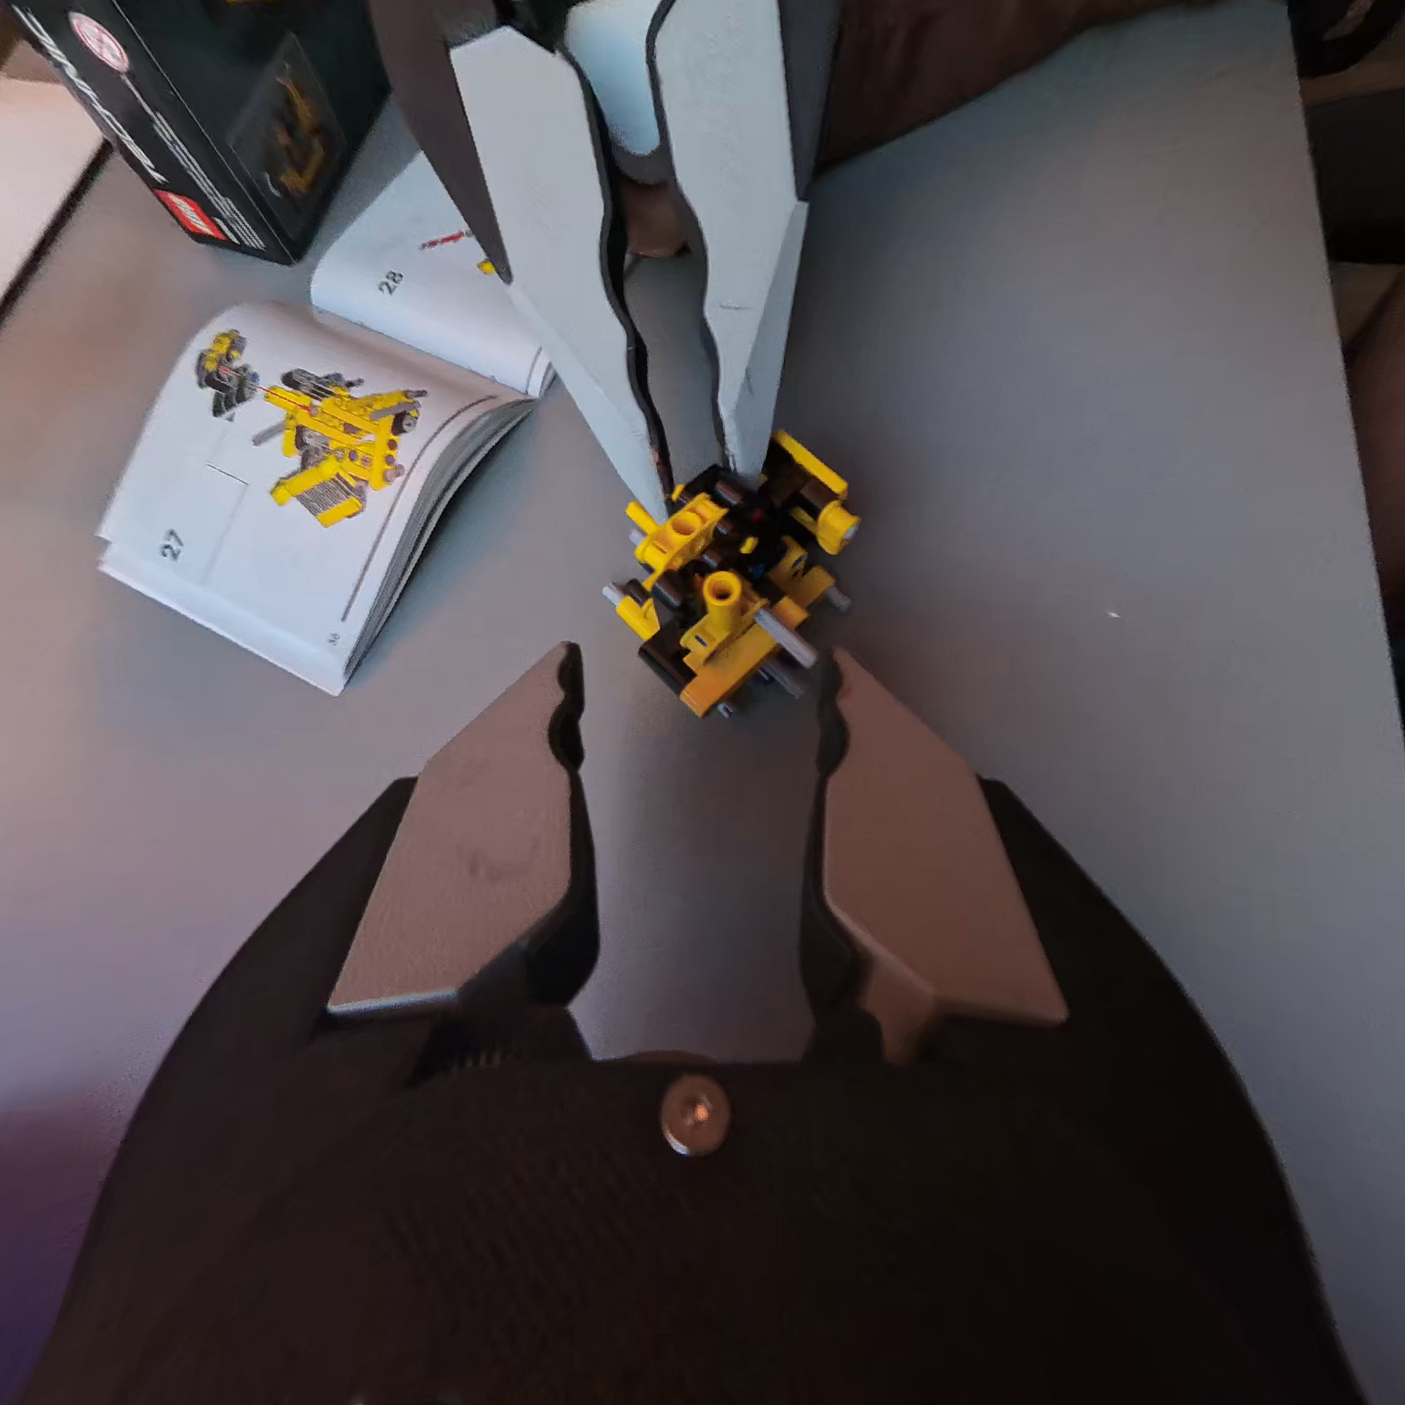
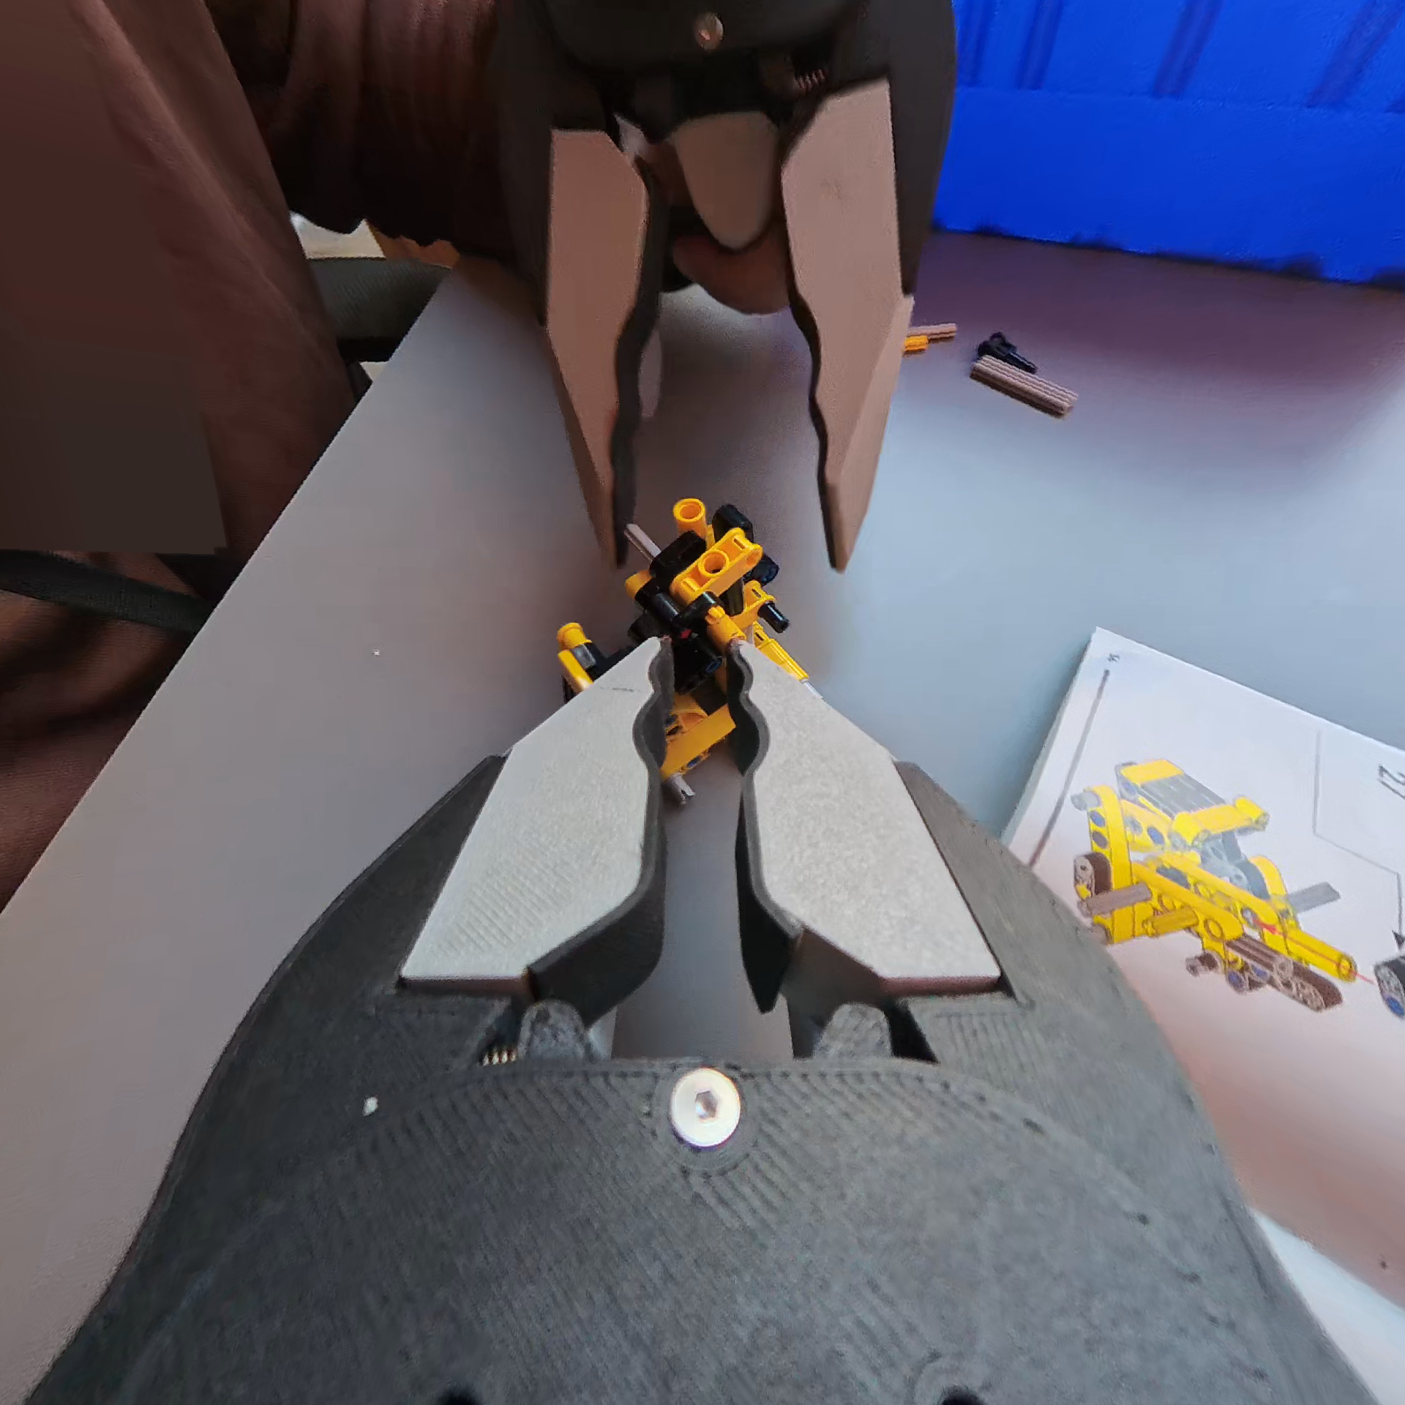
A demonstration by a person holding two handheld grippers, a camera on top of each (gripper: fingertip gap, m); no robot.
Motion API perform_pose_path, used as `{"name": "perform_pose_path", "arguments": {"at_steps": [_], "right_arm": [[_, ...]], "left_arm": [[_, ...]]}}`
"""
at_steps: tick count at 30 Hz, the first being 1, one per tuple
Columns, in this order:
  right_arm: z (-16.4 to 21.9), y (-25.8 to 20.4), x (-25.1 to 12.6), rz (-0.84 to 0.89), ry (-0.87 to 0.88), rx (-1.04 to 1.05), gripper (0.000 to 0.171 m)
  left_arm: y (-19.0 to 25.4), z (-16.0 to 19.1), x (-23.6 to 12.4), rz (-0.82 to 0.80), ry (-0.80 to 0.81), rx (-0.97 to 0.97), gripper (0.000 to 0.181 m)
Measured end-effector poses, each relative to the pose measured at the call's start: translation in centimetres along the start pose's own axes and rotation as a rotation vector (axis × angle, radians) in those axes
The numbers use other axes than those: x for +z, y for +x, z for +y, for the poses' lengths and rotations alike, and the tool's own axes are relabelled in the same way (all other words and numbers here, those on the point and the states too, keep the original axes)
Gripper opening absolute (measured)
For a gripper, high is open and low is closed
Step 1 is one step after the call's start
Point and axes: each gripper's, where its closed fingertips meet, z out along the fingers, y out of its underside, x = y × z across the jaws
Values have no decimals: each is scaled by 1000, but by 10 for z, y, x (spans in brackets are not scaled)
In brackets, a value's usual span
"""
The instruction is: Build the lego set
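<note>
A small yellow and black lego model (image 1: 730, 578) with grey axles stands on the grey table (image 1: 1064, 456). My right gripper (image 1: 703, 479) comes in from the far side and is shut on the model's far end. In the right wrist view, my right gripper (image 2: 699, 654) pinches the model (image 2: 707, 578) between its tips. My left gripper (image 1: 703, 658) is open, with its fingertips on either side of the model's near end. It hangs open over the model in the right wrist view (image 2: 726, 559).
An open instruction booklet (image 1: 304, 486) lies left of the model and shows in the right wrist view (image 2: 1216, 874). A black lego box (image 1: 213, 129) stands behind it. Loose pieces (image 2: 1022, 388) lie farther off near a blue bin (image 2: 1178, 137). The table edge (image 2: 342, 471) runs close by. Only a small space, under 4 cm, lies between the two pairs of fingers.
</note>
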Motion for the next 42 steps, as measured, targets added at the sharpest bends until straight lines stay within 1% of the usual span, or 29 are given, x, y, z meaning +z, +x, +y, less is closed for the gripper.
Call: {"name": "perform_pose_path", "arguments": {"at_steps": [1, 4, 10, 15, 21, 22, 23, 26, 31, 33, 35, 42], "right_arm": [[-1, -1, 1, -7, 0, -9, 11], [-1, -2, 3, -15, -2, -27, 11], [-3, -9, 7, -51, 6, -40, 11], [-3, -9, 7, -44, 5, -39, 11], [-2, -12, 6, -44, -9, -52, 11], [-2, -13, 7, -50, -7, -54, 11], [-2, -14, 7, -51, -10, -56, 11], [-2, -14, 7, -42, -26, -75, 10], [-3, -11, 4, -59, 5, 0, 12], [-3, -11, 4, -69, 10, 14, 13], [0, -7, 3, -39, -9, 11, 19], [1, -11, 4, -34, -16, -9, 19]], "left_arm": [[2, 0, 1, 24, 7, -2, 60], [11, -2, 1, 94, 43, 1, 46], [20, -3, 5, 194, 68, -15, 52], [21, -1, 4, 157, 48, 52, 48], [23, -2, 5, 181, 76, 43, 47], [21, -3, 6, 170, 76, 44, 41], [22, -3, 6, 175, 71, 41, 40], [22, -3, 6, 188, 80, 27, 41], [19, -5, 7, 178, 93, -10, 41], [20, -5, 6, 169, 99, 24, 41], [22, -4, 6, 178, 96, 11, 41], [23, -5, 6, 174, 100, 11, 41]]}}
